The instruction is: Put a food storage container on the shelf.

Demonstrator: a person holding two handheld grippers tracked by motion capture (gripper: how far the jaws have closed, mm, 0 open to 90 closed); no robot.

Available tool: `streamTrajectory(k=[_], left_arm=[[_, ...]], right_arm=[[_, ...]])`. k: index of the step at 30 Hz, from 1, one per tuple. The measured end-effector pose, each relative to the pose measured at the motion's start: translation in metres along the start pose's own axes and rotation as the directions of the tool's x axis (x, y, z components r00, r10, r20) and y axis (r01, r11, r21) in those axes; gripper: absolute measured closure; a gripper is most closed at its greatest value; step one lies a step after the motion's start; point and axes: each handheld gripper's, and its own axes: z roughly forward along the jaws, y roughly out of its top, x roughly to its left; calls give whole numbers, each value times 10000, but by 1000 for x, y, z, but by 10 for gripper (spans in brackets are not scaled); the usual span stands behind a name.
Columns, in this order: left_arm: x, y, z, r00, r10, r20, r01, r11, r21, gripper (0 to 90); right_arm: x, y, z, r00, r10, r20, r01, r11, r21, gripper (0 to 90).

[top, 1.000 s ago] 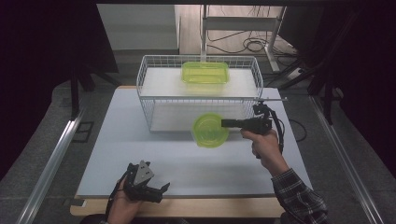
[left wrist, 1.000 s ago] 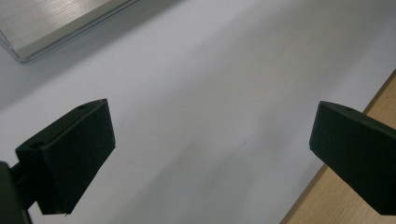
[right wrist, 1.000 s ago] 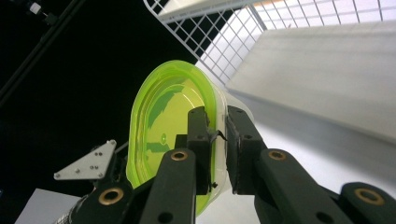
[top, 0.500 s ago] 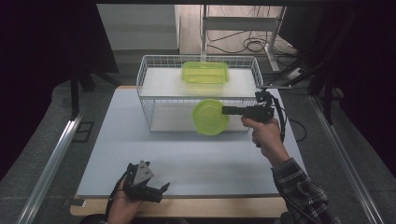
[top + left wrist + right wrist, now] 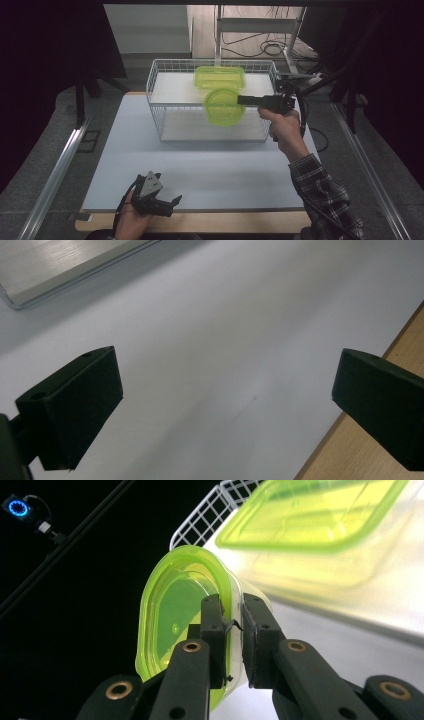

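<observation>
The left gripper [image 5: 167,204] was held with its jaws spread wide above the table [image 5: 225,170], near the front edge. The round green container [image 5: 224,106] was pinched at its rim by the right gripper [image 5: 241,100], raised over the wire basket [image 5: 165,90].

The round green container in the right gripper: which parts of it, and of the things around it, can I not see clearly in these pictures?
- Round container: in the right gripper view the right gripper covers its lower rim; whether anything is inside cannot be told.
- Rectangular container: blurred there and cut off by the top edge.
- Wire basket: in the high view the round container hides part of its front wall.
- Left gripper: in the high view its jaw tips are too small to judge.
</observation>
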Motion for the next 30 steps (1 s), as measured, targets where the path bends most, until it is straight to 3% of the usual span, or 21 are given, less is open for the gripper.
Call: streamTrajectory(k=[18,30], left_arm=[[0,0,2,9999,7,139,-9,9999,135,0],[0,-1,1,9997,-35,235,33,10000,75,0]], right_arm=[[5,48,-3,9969,27,782,47,9955,-944,810],[7,74,14,9898,108,1423,85,9909,-1347,809]])
